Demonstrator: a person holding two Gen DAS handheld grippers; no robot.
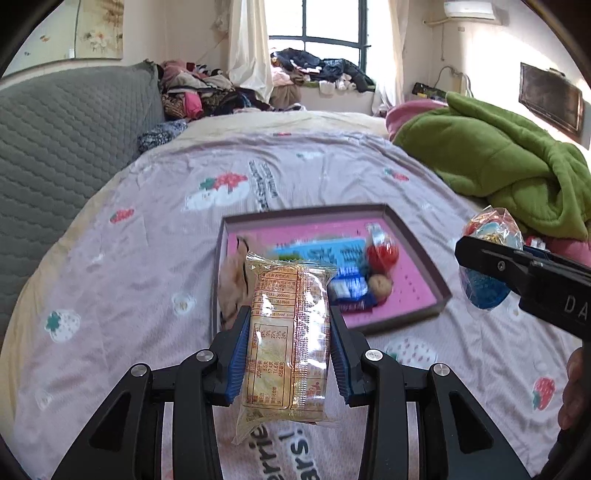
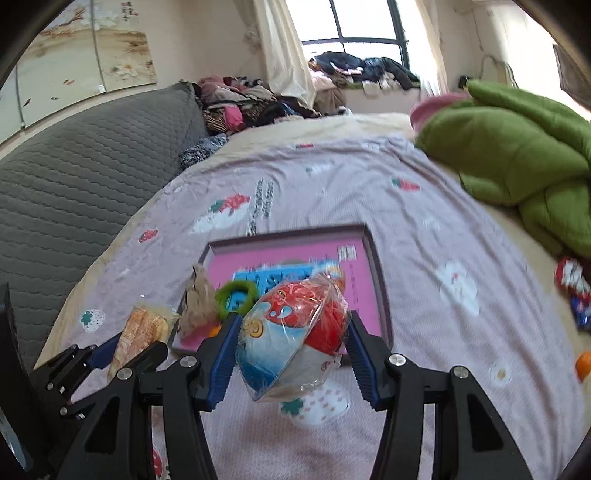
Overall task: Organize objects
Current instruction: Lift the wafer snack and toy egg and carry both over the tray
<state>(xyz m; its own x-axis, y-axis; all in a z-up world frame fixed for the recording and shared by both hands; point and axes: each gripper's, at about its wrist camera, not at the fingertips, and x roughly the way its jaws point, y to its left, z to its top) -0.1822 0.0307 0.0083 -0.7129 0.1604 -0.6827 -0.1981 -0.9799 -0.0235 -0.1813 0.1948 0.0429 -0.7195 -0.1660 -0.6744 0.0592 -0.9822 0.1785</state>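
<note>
We are looking along two hand-held grippers above a bed covered by a pale lilac sheet (image 1: 147,266) printed with strawberries.

Our left gripper (image 1: 288,354) has its blue pads pressed against the two long sides of a clear-wrapped packet of biscuits (image 1: 286,339). The packet stands lengthwise between the jaws, which are about half open around it, and it is lifted clear of the sheet. Its printed label faces the camera.

Our right gripper (image 2: 291,343) is clamped on a round snack in crinkly clear wrap (image 2: 295,332), coloured red, white and blue. Its jaws stand a little wider than the left ones, and the wrapped snack hangs above the sheet.

Just beyond both grippers lies a shallow tray (image 1: 417,254) with a dark rim and a pink floor. It sits flat on the sheet. Inside it we see a blue card (image 1: 321,254), a red ball-shaped sweet (image 1: 382,254), a small blue-and-white packet (image 1: 351,290), a brown crumpled wrapper (image 2: 199,299) at the left edge, and a green fuzzy ring (image 2: 236,295). The tray contents are blurred.

A green blanket (image 1: 498,162) is heaped at the right of the bed. A grey quilted headboard (image 1: 66,147) runs along the left. Piled clothes (image 1: 207,92) lie near the window (image 1: 332,22).
</note>
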